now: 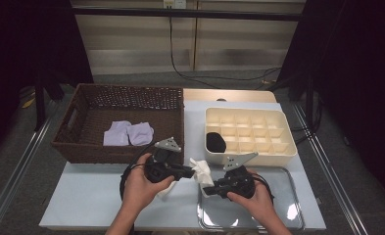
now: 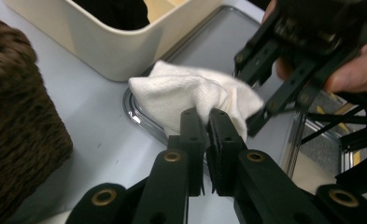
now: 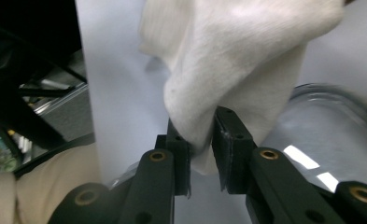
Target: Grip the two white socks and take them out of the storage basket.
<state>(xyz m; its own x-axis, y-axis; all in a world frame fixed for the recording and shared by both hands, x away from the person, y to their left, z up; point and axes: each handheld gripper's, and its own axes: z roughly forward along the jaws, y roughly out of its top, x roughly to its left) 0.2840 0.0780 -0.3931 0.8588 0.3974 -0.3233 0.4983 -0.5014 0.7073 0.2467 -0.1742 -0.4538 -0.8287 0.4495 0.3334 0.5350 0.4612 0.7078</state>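
A white cloth (image 1: 201,171) hangs just above the table between both grippers, near the left end of the metal tray (image 1: 283,215). My left gripper (image 1: 187,172) comes at it from the left. In the left gripper view its jaws (image 2: 208,119) are shut on the near edge of the cloth (image 2: 190,93). My right gripper (image 1: 207,189) reaches in from the right, over the tray. In the right gripper view its jaws (image 3: 202,128) pinch a lower fold of the cloth (image 3: 237,60). The right gripper (image 2: 246,95) also appears in the left gripper view, at the cloth's far side.
A brown wicker basket (image 1: 82,147) at the back left holds two lilac cloths (image 1: 129,133). A cream divided box (image 1: 251,157) at the back right has a black bundle (image 1: 215,142) in its near-left cell. The pale table (image 1: 87,196) has free room at the front left.
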